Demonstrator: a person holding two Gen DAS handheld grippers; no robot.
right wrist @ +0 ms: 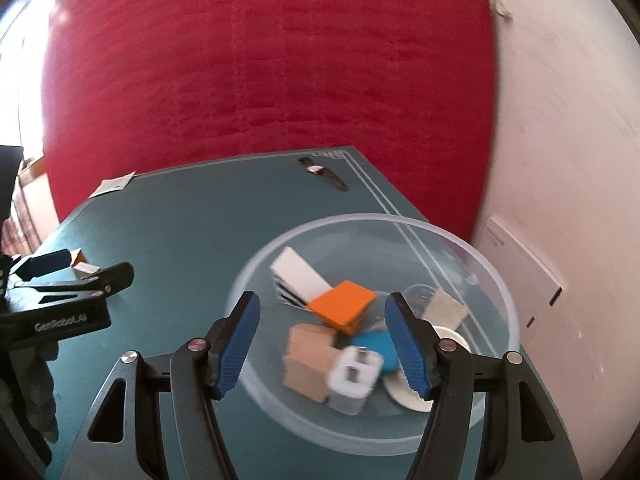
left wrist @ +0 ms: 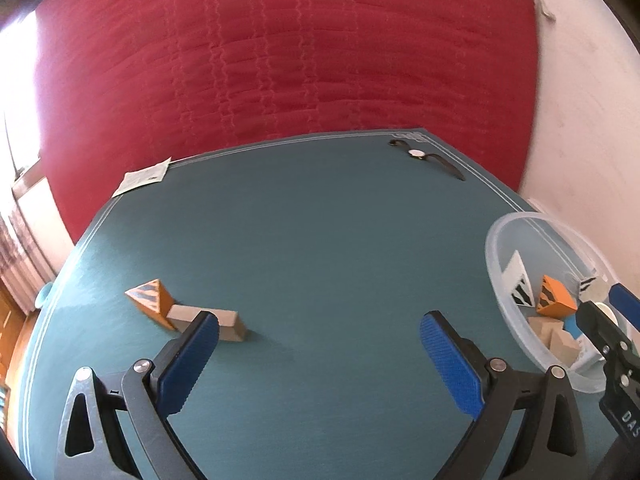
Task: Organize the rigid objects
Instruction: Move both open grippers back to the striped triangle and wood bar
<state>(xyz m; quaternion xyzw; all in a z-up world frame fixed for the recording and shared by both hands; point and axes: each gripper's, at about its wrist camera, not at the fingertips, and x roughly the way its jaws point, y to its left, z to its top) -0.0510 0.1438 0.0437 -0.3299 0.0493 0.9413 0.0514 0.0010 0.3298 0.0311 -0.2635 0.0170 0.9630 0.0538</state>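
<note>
Table surface, teal, lies mostly bare between the two blocks at left and the clear bowl by its right edge. Bowl holds a blurred heap: orange block, tan cubes, white charger. Left gripper gapes empty, partly hiding the tan block beside an orange wedge; its body reads "GenRobot.AI". Right gripper hovers released over the bowl.

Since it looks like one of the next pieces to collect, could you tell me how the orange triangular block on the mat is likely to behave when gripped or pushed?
The orange triangular block looks stiff, probably painted wood, so it should not deform. Its sloped faces may let flat pads slip unless they close on parallel sides. It touches the plain wooden block, so a push would likely shift both; it should slide, not roll.
</note>
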